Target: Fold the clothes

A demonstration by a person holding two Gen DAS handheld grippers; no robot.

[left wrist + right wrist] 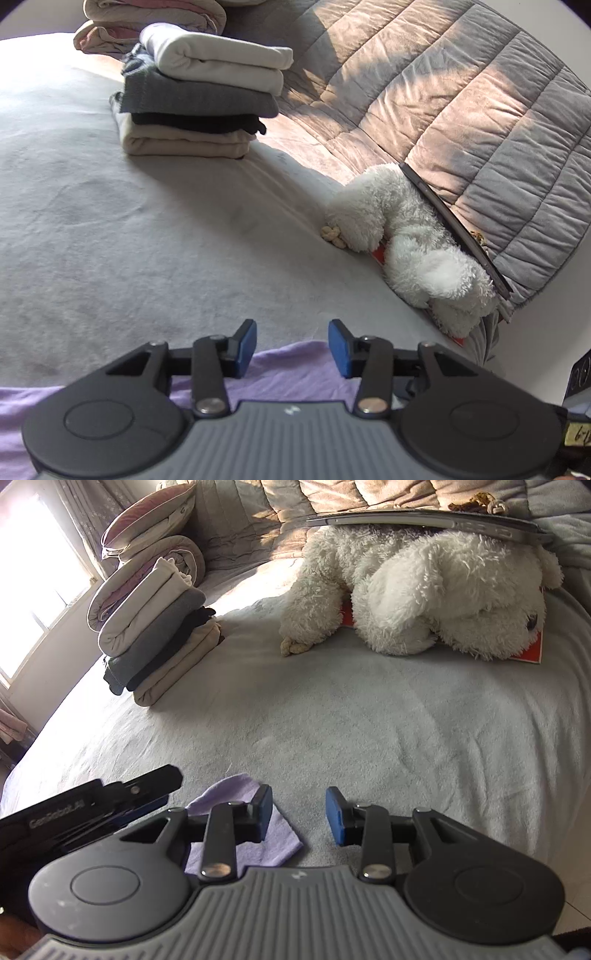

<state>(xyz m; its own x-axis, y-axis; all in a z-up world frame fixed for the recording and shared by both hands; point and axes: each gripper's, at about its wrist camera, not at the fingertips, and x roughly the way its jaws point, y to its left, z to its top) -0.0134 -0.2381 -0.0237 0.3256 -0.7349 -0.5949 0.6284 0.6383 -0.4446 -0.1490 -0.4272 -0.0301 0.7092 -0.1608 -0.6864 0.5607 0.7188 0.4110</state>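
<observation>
Left gripper (291, 347) gapes, empty, over the lilac shirt (295, 373) on the bed (147, 240) | right gripper (299, 821) also empty, at its corner | step: you start folding, likely pinch edges | stack (195, 110) far.

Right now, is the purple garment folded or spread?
Cannot tell: the purple garment lies flat, mostly hidden beneath both open grippers; only one corner shows.

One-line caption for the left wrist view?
Open left gripper over lavender garment on grey bedsheet, facing stacked folded clothes.
</observation>
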